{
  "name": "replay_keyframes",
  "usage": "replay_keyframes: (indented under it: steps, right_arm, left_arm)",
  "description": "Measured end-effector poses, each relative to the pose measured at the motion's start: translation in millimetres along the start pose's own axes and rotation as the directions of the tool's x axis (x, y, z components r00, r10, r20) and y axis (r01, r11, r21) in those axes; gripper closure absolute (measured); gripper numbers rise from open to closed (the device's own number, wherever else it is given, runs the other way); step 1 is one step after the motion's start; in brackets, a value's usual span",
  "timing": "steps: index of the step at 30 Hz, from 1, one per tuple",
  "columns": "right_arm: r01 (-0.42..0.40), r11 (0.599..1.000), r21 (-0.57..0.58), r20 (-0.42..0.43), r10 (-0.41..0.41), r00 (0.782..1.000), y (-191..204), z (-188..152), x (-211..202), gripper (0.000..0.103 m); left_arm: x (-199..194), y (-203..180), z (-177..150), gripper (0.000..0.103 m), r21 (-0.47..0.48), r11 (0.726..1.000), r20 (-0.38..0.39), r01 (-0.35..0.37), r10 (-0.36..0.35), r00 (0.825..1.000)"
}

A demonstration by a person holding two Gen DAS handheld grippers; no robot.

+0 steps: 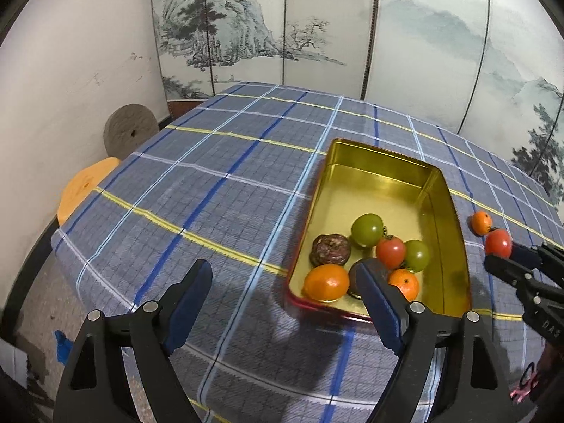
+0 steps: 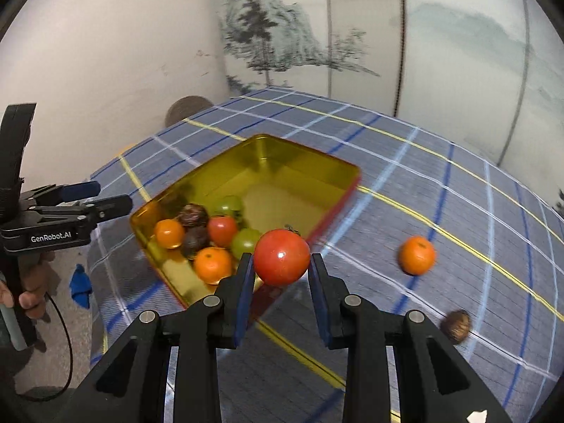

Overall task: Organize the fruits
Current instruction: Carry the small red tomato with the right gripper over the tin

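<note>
Red and round, the tomato [image 2: 282, 256] sits clamped between the pads of my right gripper [image 2: 282, 264], lifted clear of the checked cloth on the surface [image 2: 458, 211]. What the next move turns on is where the gold tin [image 2: 313, 162] lies from it: ahead and to the left in the right wrist view, its near corner just beyond the tomato, its long axis running away toward the screen behind. So I judge the carry to be a short one, forward and leftward over the rim, then a release among the fruit already piled at the tin's near end.

My left gripper [image 1: 282, 282] hangs with its jaws apart and nothing between them, one pad reaching over the tin's near end, so it is nearer the tin but idle.

Still out on the cloth are a small orange [image 2: 417, 255] to the right of the tomato and a dark brown fruit [image 2: 455, 326] nearer me, which blur keeps me from naming; perhaps the same sort as the brown ones in the tin. Both lie on my right hand's side, well apart from the left.
</note>
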State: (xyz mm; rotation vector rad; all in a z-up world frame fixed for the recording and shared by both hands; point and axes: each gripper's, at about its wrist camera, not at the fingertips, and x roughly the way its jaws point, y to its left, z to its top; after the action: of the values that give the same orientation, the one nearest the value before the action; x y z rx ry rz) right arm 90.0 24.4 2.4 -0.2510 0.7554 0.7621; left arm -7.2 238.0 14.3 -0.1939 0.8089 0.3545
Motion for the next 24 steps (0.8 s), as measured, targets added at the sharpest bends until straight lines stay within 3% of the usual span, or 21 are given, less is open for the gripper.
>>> replay_keyframes:
  steps: [10,24]
  right_arm:
    - [-0.038,0.997,-0.061,-0.063,0.034,0.997,32.7,1.9,30.7,0.074]
    - [-0.038,0.994,-0.099,-0.109,0.027,0.994,43.2,-4.1,45.4,0.074]
  left_arm:
    - [1.6,13.0,-7.1,0.019,-0.004,1.0,-0.024,-0.011,0.011,1.0]
    - [3.6,16.7,-16.7,0.019,0.018,1.0,-0.052,0.014,-0.013,0.999]
